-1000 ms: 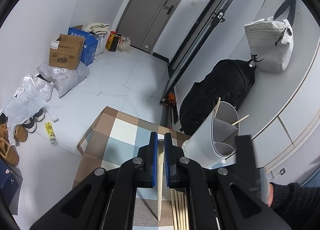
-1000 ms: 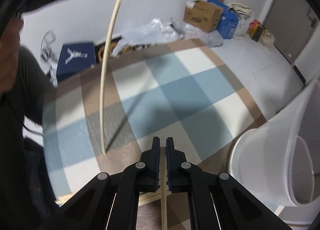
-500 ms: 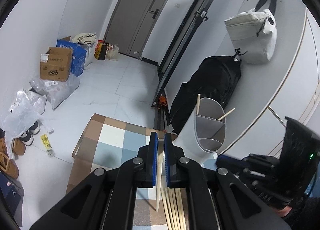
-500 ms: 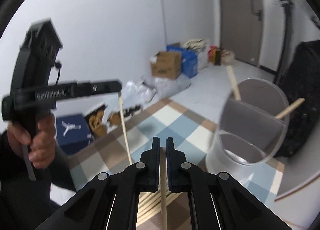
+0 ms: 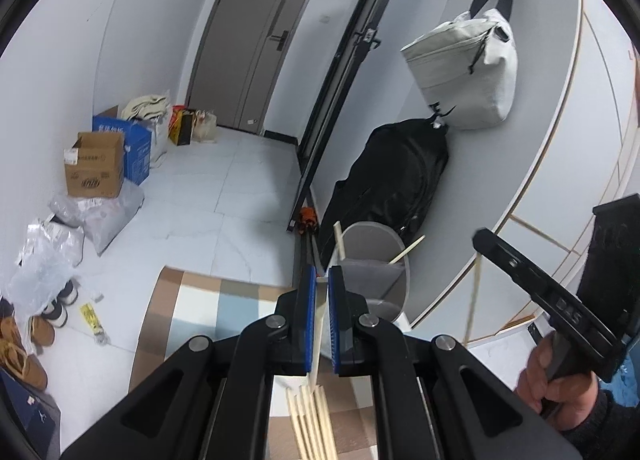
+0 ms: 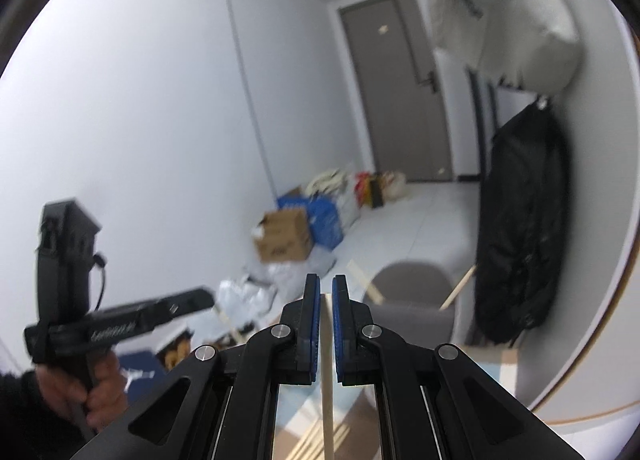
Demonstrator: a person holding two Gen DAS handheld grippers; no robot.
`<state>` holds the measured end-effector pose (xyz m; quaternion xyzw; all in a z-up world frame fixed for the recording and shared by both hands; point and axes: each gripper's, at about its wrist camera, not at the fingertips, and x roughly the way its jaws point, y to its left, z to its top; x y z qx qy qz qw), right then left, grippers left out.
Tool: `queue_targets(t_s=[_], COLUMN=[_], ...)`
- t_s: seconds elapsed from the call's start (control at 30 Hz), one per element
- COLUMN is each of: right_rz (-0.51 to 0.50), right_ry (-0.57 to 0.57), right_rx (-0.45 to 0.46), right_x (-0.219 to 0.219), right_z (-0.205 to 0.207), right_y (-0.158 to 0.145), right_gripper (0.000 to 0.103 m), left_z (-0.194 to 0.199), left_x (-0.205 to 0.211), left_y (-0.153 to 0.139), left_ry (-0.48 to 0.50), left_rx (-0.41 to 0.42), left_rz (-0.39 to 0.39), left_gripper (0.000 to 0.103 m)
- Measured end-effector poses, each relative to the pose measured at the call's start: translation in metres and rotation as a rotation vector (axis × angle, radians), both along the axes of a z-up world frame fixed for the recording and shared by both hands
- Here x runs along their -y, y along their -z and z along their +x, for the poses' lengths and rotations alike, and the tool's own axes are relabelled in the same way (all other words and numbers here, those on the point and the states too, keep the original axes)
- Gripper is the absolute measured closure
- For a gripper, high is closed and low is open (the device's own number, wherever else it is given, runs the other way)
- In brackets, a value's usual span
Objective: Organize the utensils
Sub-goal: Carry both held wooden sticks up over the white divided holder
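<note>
The left gripper point(image 5: 322, 292), black with blue pads, has its jaws pressed onto a pale wooden chopstick point(image 5: 317, 344) that hangs down between them toward the near edge of the view. The right gripper point(image 6: 326, 296), of the same make, is likewise clamped on a second pale wooden chopstick point(image 6: 327, 388) that drops from its pads. In the left wrist view the right gripper appears at the right, gripped by a hand point(image 5: 560, 384) in a dark sleeve, with its stick dangling below its tip. Just beyond the left gripper stands a grey oval utensil holder with an inner divider point(image 5: 376, 260); two more chopsticks lean in it, one at its left rim and one slanting out to the right. More loose chopsticks point(image 5: 312, 416) lie side by side on the checked blue, tan and white mat point(image 5: 192, 308) near the camera. Farther off sit a brown cardboard box point(image 5: 94, 170) at the left wall, a black backpack point(image 5: 396, 176) leaning against the right wall, and a pale grey bag point(image 5: 464, 72) hanging above it.
</note>
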<state>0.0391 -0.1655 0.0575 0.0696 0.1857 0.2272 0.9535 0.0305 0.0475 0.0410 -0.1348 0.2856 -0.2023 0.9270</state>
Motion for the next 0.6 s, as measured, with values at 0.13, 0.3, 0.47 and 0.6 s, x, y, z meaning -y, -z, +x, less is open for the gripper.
queue_targets(t_s=[0.13, 0.3, 0.47, 0.6], right_rz=[0.021, 0.054, 0.100, 0.123], right_ry=[0.042, 0.074, 0.109, 0.138], right_rx=[0.051, 0.114, 0.154, 0.186], right_x=[0.008, 0.019, 0.030, 0.035], right_z=[0.015, 0.034, 0.059, 0.078], right_y=[-0.021, -0.046, -0.067, -0.075], right_gripper=[0.098, 0.098, 0.098, 0.098], left_z=[0.004, 0.018, 0.038, 0.059], left_x=[0.008, 0.025, 0.040, 0.052], left_y=[-0.020, -0.060, -0.089, -0.093], left_ry=[0.025, 0.062, 0.082, 0.090], left_rx=[0.028, 0.084, 0.132, 0.139], left_rz=[0.003, 0.005, 0.009, 0.025], left_gripper=[0.101, 0.101, 0.101, 0.101])
